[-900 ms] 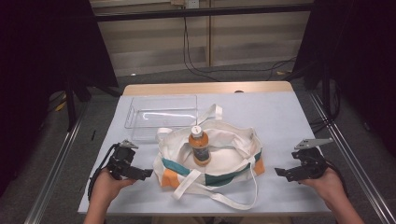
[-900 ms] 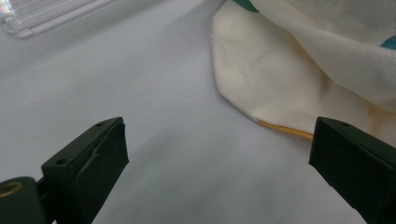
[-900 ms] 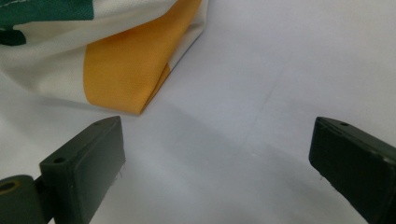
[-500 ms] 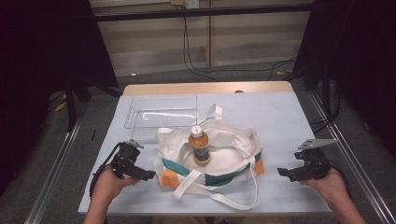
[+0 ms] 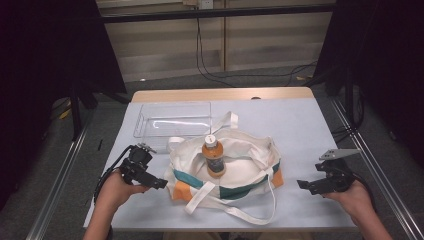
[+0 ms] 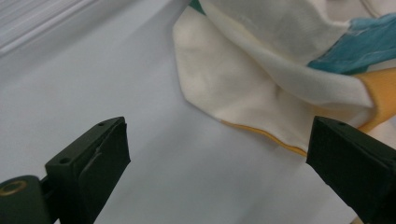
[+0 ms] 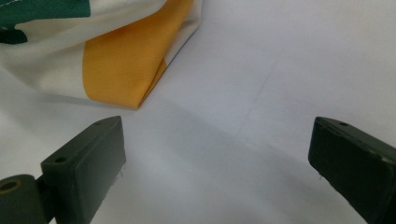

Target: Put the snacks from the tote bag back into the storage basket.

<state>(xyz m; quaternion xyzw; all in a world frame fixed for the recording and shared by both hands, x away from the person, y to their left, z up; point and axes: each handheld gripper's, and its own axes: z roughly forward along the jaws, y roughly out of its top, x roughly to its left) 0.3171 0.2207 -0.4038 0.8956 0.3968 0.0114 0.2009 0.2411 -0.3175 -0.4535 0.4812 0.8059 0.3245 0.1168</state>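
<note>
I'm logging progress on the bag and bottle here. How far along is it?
Done: the bottle stands upright inside the open tote bag. In hand: nothing; the left gripper and the right gripper sit open on either side of the bag, jaws apart over bare table. Left, probably: gripping the bag or its handles. The clear tray is empty.

1. A lab-style recording station, not a home: a wooden table [image 5: 222,94] covered by a pale grey sheet
2. Black curtains [image 5: 47,60] close off both sides
3. Metal rails [image 5: 60,175] flank the table
4. Black cables [image 5: 210,60] hang down the beige panelled wall [image 5: 165,47] behind
</note>
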